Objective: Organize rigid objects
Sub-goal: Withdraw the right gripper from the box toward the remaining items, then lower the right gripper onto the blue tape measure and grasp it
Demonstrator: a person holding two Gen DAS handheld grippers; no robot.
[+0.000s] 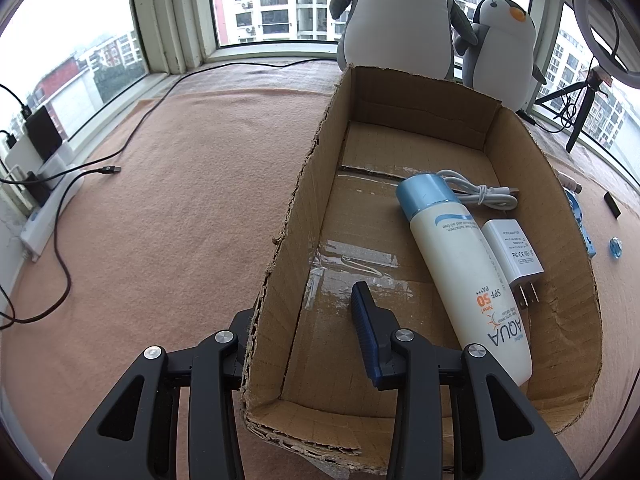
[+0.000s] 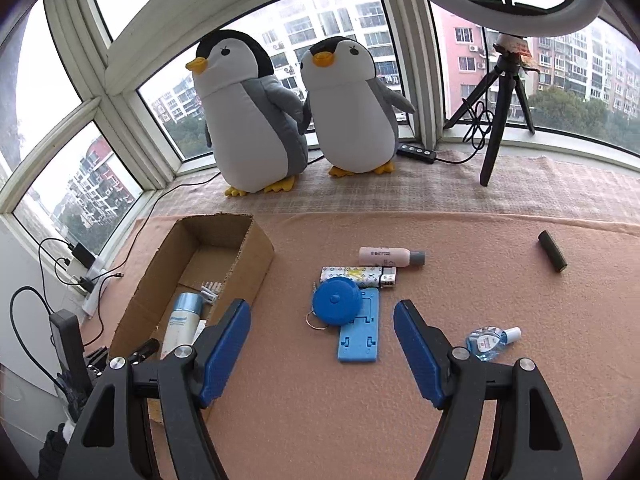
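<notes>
Jaws of the right gripper (image 2: pixel 322 344) are spread wide and nothing is held between them; they are poised over the pink blanket (image 2: pixel 480 280), aimed at a cluster of small things. Jaws of the left gripper (image 1: pixel 304 336) are likewise parted and empty: the box (image 1: pixel 280 264) wall's near left side stands between them, one blue pad (image 1: pixel 366 332) being seen inside the box and the other finger outside it.

Inside the box, a sunscreen bottle (image 1: pixel 460 272) is laid on its side, cap pointing far, with a white charger (image 1: pixel 514 252) just beside it on the right and a coiled white cable (image 1: pixel 480 194) behind the cap.

Nearest the right gripper, a light-blue stand (image 2: pixel 360 328) is laid flat, and a round blue tape measure (image 2: pixel 336 302) is rested on its far left corner. To the right, near the right finger, a small clear bottle (image 2: pixel 490 342) with a white cap is lying down. Beyond the tape measure a patterned lighter (image 2: pixel 358 276) is seen, and just behind it a pink bottle (image 2: pixel 390 257) with a grey cap, both on their sides. Well apart at far right, a dark cylinder (image 2: pixel 552 251) is lying alone.

Farther back, two plush penguins (image 2: pixel 296 112) are stood by the window, with a tripod (image 2: pixel 500 112) to their right.
</notes>
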